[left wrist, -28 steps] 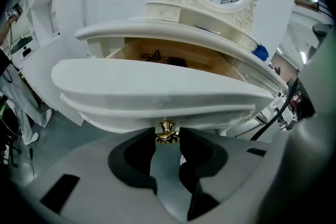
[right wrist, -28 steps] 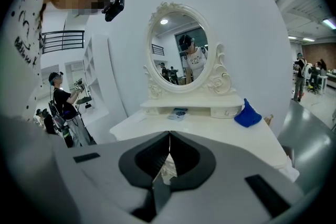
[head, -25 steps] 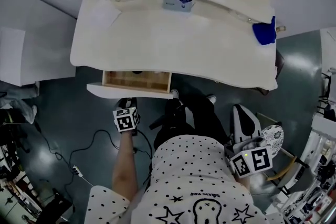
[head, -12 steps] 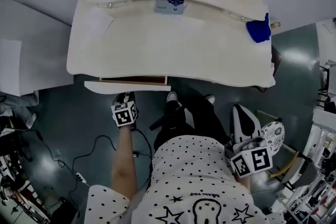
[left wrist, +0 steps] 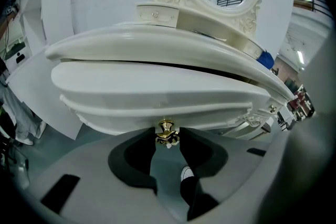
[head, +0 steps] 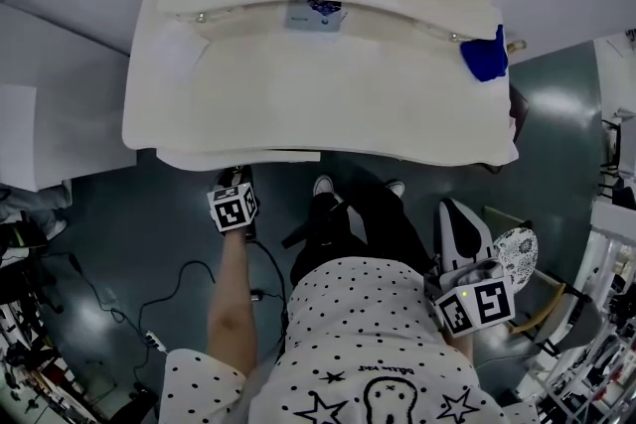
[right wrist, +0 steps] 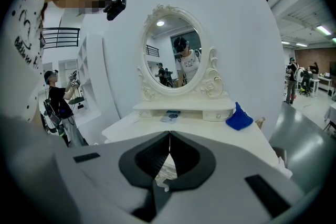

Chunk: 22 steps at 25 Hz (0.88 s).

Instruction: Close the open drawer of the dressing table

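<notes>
Cream wooden drawer (head: pixel 248 156) of the white dressing table (head: pixel 318 104) sits almost shut, near-left. The left gripper (left wrist: pixel 167 139) is spread astride its small gold knob (left wrist: pixel 166 131); the right gripper (right wrist: pixel 169 136) is pressed together, empty. A slip off the knob could leave the drawer ajar.

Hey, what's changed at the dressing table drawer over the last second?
The drawer slid in under the tabletop and is now nearly shut, its wooden inside hidden. The left gripper followed it in, jaws open about the gold knob. The right gripper, shut, and the blue cloth stayed put.
</notes>
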### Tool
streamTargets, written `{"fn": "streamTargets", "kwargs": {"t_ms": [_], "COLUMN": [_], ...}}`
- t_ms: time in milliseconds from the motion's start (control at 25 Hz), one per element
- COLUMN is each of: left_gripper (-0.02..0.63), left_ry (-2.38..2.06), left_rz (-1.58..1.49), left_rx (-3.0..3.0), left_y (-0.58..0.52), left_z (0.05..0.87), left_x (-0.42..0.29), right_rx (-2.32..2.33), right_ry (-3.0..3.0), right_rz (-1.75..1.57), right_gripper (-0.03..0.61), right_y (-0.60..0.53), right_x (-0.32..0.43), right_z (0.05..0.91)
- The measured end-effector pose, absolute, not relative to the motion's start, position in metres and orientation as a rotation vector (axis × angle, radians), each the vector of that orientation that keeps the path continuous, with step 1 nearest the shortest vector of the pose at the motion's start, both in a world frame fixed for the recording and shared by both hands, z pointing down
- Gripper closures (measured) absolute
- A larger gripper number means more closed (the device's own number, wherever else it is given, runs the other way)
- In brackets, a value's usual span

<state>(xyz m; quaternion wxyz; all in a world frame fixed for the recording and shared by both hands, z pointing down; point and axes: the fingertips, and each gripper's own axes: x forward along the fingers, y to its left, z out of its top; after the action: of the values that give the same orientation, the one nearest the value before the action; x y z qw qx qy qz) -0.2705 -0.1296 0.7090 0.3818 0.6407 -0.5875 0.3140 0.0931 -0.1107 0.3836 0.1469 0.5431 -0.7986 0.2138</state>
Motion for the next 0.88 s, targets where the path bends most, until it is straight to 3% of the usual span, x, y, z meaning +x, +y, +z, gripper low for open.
{"fn": "streamTargets", "kwargs": {"t_ms": [880], "left_gripper": [0.460], "left_ry": [-1.523], "left_rz": [0.783], "left_rx": [1.655], "left_y": [-0.167], "left_z": [0.708], "left_x": [-0.269], "right_rx": [1.595], "right_ry": [-2.283], "right_rz": [0.614], "right_gripper": [0.569], "right_y": [-0.108], "right_x": [0.097], "right_z": [0.381]}}
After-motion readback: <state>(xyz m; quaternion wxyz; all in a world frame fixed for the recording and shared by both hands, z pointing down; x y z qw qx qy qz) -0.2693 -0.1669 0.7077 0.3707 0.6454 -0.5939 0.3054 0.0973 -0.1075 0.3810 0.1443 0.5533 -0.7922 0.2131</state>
